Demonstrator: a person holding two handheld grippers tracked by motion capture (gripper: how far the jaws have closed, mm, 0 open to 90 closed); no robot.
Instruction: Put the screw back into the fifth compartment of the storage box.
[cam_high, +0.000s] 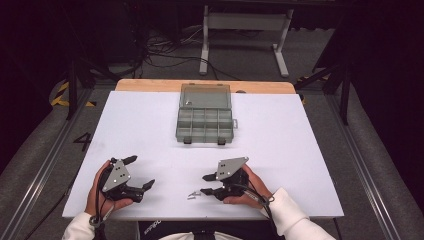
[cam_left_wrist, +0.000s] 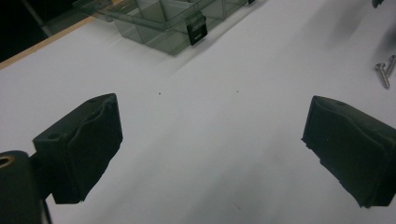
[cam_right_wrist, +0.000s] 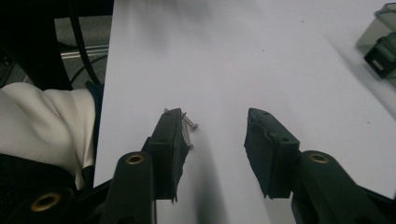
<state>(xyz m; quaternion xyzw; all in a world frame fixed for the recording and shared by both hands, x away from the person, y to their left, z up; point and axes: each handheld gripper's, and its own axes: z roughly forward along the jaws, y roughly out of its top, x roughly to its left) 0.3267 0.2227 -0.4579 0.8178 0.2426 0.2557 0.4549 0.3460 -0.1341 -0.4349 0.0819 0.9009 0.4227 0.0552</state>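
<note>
Only readable writing we get: a "4" (cam_high: 83, 141) marked on the floor left of the table (cam_high: 150, 120); no brand or label legible on the box (cam_high: 205, 116). Left gripper (cam_high: 142, 172) sits at the near left edge, hand wrapped round it from below, jaws wide apart w/ nothing between them, pointing toward table center. Right gripper (cam_high: 206, 184) is near front center, hand behind it, jaws aimed left at the screws (cam_high: 192, 195). In the right gripper view, jaws stand partly open, nothing clamped; the screws (cam_right_wrist: 187, 127) lie on the table just beside the left jaw's tip, touching or not we can't tell. Box sits open at the far middle, well apart from both grippers.
</note>
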